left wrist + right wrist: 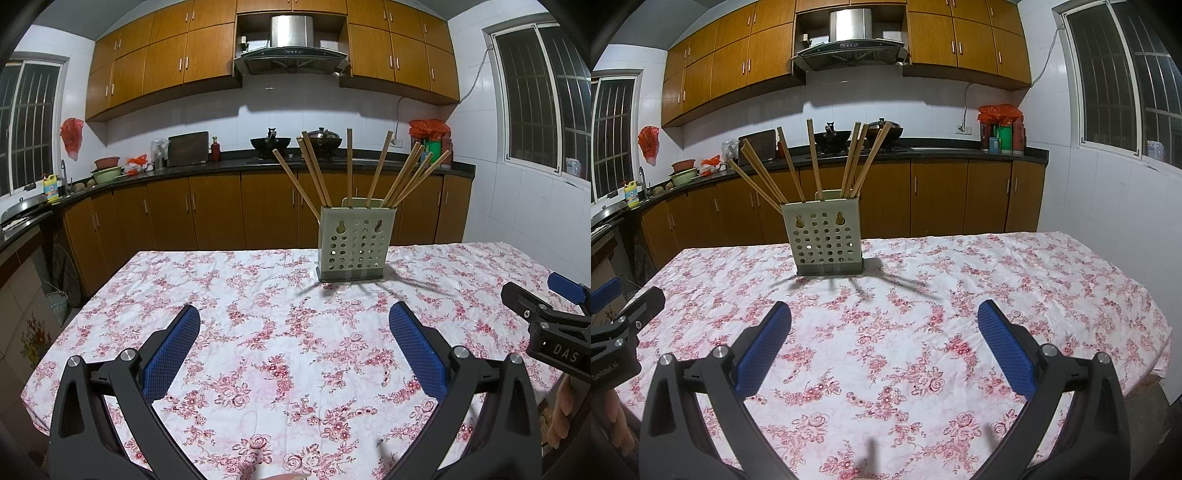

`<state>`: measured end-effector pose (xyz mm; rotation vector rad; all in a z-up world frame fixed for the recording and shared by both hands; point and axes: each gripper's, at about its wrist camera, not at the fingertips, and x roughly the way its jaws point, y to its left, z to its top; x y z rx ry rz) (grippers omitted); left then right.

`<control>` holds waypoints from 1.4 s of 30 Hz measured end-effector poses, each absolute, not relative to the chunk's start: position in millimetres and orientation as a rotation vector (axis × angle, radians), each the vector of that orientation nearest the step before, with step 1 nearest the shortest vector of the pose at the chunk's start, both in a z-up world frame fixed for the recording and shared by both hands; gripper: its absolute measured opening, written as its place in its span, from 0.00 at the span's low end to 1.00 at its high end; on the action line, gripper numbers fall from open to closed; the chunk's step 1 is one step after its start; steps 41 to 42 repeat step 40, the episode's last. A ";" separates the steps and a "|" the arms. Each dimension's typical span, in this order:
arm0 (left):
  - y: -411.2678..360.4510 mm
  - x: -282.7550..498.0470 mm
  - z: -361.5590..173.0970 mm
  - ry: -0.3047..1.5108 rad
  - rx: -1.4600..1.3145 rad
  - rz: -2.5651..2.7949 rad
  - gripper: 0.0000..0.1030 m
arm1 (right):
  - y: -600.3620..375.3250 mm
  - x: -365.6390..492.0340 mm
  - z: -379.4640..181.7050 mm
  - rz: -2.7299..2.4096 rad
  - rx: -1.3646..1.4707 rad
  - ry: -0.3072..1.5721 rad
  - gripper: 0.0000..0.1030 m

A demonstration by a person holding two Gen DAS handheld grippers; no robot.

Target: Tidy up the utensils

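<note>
**Chopsticks all in holder, both grippers empty**

Chopsticks (373,173) stand in the pale green perforated holder (352,242), fanned out at different tilts, tips leaning left, upright and right. Holder sits on the floral tablecloth (258,332), toward the far side of the table, well ahead of both tools. No loose utensils visible anywhere on the cloth in either view.

Left gripper (293,345): jaws spread wide, nothing between the blue pads, hovering over the near part of the table. Right gripper (884,343): same, wide apart, empty, also low over the near cloth. Each tool shows at the edge of the other's view, so they sit side by side, apart from each other and from the holder.

Progress call: collecting looks done, since every stick seen is already in the holder. Possibly left: straightening the splayed sticks or grouping them into one compartment; the inner dividers can't be made out from here. Otherwise this reads as the end state or near it.
</note>
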<state>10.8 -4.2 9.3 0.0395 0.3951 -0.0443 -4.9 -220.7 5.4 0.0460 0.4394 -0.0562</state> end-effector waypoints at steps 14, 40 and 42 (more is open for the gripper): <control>-5.1 10.3 10.0 0.396 0.038 -0.044 0.98 | -220.6 -4.9 5.8 -0.056 0.046 0.440 0.96; -7.4 8.7 5.4 0.403 0.035 -0.041 0.98 | -219.5 -5.8 5.5 -0.055 0.049 0.442 0.96; -7.4 8.7 5.4 0.403 0.035 -0.041 0.98 | -219.5 -5.8 5.5 -0.055 0.049 0.442 0.96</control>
